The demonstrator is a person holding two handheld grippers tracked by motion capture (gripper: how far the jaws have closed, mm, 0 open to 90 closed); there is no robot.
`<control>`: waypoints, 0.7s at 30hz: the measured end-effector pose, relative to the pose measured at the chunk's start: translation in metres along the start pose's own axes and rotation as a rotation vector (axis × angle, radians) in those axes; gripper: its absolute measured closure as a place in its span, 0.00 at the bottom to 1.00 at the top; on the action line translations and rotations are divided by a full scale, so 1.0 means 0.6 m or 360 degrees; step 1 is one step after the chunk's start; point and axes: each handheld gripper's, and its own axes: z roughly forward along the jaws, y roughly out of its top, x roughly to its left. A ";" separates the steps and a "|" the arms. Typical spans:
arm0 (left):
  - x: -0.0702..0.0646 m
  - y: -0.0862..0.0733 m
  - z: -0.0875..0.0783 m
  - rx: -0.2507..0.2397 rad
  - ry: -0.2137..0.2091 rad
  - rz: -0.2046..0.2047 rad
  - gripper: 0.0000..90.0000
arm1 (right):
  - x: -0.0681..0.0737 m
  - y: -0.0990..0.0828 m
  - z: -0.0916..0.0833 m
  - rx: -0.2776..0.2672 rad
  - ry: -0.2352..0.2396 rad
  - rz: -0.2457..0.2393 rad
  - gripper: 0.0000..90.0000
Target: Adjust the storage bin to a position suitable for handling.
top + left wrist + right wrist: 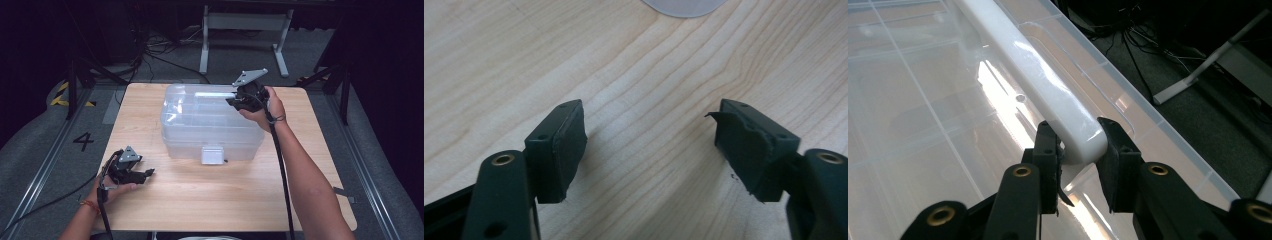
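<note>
Nearest the person, the left gripper (131, 169) rested low over the bare wooden table (210, 200), its 2 jaws spread wide and holding nothing. Farther off, the clear plastic storage box (210, 125) stood mid-table, front latch (212, 155) apparently fastened. At its far right top, the right gripper (1077, 150) pinched the end of the white handle (1033, 75). Judged progress: handle grasped; lifting or moving the box was not yet done.

The box (210, 122) is sitting mid-table (210, 200) — left gripper (142, 175) lying front-left, right gripper (235, 100) resting on its far right.
</note>
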 end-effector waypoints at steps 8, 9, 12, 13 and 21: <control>0.002 0.044 -0.033 -0.0210 -0.0019 -0.0048 0.42 | -0.008 0.007 0.000 0.0024 0.0023 0.0020 0.81; 0.000 0.051 -0.035 -0.0209 0.0000 -0.0009 0.42 | -0.008 0.008 0.000 0.0026 0.0023 0.0017 0.81; -0.007 0.067 -0.040 -0.0222 0.0020 0.0046 0.42 | -0.010 0.011 0.000 0.0033 0.0027 0.0022 0.81; -0.009 0.073 -0.042 -0.0226 0.0021 0.0066 0.42 | -0.011 0.011 0.000 0.0034 0.0027 0.0022 0.81; -0.017 0.112 -0.050 -0.0328 -0.0023 0.0046 0.42 | -0.015 0.014 0.000 0.0034 0.0035 0.0035 0.81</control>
